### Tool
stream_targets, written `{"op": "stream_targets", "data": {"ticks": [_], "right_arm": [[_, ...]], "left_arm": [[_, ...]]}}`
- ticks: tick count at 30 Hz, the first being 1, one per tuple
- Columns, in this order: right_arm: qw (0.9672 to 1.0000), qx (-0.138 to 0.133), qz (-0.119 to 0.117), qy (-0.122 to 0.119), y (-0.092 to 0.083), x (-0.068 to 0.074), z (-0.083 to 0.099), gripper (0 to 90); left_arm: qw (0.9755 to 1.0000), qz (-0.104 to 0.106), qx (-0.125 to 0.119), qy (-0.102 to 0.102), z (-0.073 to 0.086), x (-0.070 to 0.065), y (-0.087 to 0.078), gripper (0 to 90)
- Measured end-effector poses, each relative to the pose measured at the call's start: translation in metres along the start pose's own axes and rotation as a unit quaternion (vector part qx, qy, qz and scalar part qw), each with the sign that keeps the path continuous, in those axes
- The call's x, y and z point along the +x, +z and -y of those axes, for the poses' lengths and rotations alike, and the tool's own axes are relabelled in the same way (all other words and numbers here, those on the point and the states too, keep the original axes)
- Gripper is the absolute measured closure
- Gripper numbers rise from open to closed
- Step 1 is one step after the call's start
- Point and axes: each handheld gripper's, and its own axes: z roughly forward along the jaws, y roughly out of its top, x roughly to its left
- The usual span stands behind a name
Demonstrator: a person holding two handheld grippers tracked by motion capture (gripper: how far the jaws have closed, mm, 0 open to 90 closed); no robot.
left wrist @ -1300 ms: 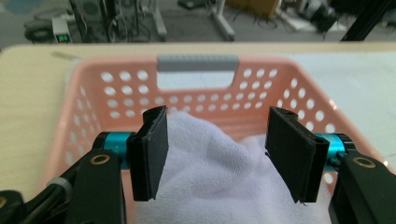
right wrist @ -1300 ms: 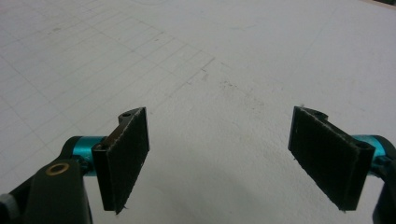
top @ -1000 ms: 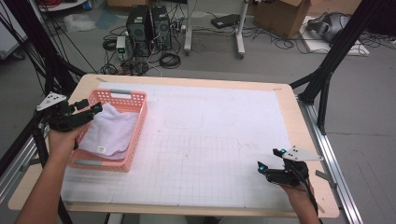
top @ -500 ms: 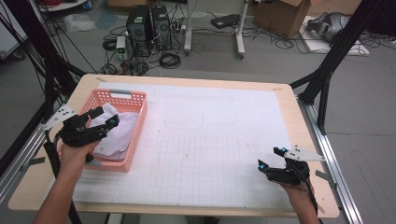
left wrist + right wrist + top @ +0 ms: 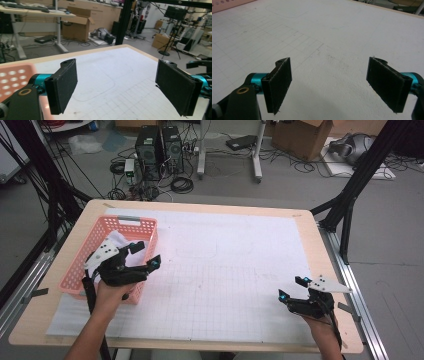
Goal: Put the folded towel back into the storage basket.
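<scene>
A pink plastic basket (image 5: pixel 85 260) stands at the table's left side with a white cloth (image 5: pixel 116 240) inside it. My left gripper (image 5: pixel 148 254) hovers over the basket's near right corner, open, with nothing between its jaws; in the left gripper view its pads (image 5: pixel 63 85) are spread wide above the white mat, and the basket (image 5: pixel 12 77) shows at the left. My right gripper (image 5: pixel 294 288) rests low near the table's front right, open and empty; its pads (image 5: pixel 280 82) stand far apart over the gridded mat (image 5: pixel 317 37).
A white gridded mat (image 5: pixel 225 265) covers most of the wooden table (image 5: pixel 30 320). Black frame legs (image 5: pixel 350 205) stand at the right edge. Computer towers (image 5: pixel 160 145), cables and cardboard boxes (image 5: pixel 300 135) lie on the floor beyond the table.
My left gripper has moved from the basket's far left side toward the near right corner of the basket. The right gripper has stayed in place.
</scene>
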Motion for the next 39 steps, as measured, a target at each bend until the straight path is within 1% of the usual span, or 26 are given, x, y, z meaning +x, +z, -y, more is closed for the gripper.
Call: {"op": "stream_targets", "data": {"ticks": [3,5,8,10,12,14,15,17,18,21,22,25,31,33,36,39], "right_arm": [[1.0,-0.003,0.0,0.003,-0.001,-0.001,0.001,19.4],[1.0,-0.006,0.0,0.005,-0.001,-0.002,0.002,19.4],[1.0,-0.005,0.0,0.008,-0.002,-0.003,0.002,19.4],[1.0,-0.006,0.001,0.003,-0.003,-0.002,0.002,19.4],[1.0,-0.006,0.002,0.0,-0.004,-0.002,0.001,19.4],[1.0,-0.005,0.002,0.001,-0.005,-0.001,0.001,19.4],[1.0,-0.005,0.002,0.0,-0.005,0.0,0.002,19.4],[1.0,-0.003,0.002,-0.004,-0.004,0.0,0.002,19.4],[1.0,0.0,0.001,0.0,-0.004,0.001,0.002,19.4],[1.0,-0.002,0.001,-0.008,-0.005,0.002,0.001,19.4],[1.0,-0.002,0.002,-0.008,-0.005,0.003,0.001,19.4],[1.0,-0.003,0.003,-0.005,-0.006,0.002,0.002,19.4],[1.0,-0.003,0.003,-0.006,-0.005,0.003,0.001,19.4],[1.0,-0.001,0.002,-0.006,-0.004,0.004,0.001,19.4],[1.0,0.002,0.001,-0.007,-0.003,0.004,0.002,19.4],[1.0,0.002,0.001,-0.003,-0.003,0.004,0.002,19.4]], "left_arm": [[0.9999,0.011,0.007,0.004,0.004,-0.01,0.009,18.4],[0.9998,0.017,0.007,0.001,0.008,-0.017,0.015,18.4],[0.9996,0.025,0.012,0.006,0.015,-0.026,0.023,18.5],[0.9992,0.029,0.012,0.025,0.021,-0.033,0.025,20.9],[0.9989,0.037,0.016,0.022,0.026,-0.037,0.027,21.6],[0.9983,0.043,0.023,0.03,0.032,-0.042,0.028,21.5],[0.9984,0.044,0.024,0.028,0.034,-0.044,0.029,21.5],[0.998,0.047,0.028,0.032,0.039,-0.047,0.031,21.2],[0.9978,0.048,0.031,0.033,0.041,-0.048,0.032,21.2],[0.9976,0.05,0.037,0.03,0.047,-0.051,0.033,21.2],[0.9973,0.052,0.04,0.033,0.048,-0.052,0.034,21.2],[0.9968,0.056,0.047,0.034,0.052,-0.054,0.035,21.4],[0.9961,0.057,0.059,0.03,0.059,-0.053,0.036,21.4],[0.9958,0.061,0.062,0.028,0.062,-0.053,0.038,21.4],[0.9956,0.061,0.066,0.027,0.064,-0.053,0.039,21.4],[0.9956,0.057,0.069,0.025,0.066,-0.052,0.04,21.4]]}}
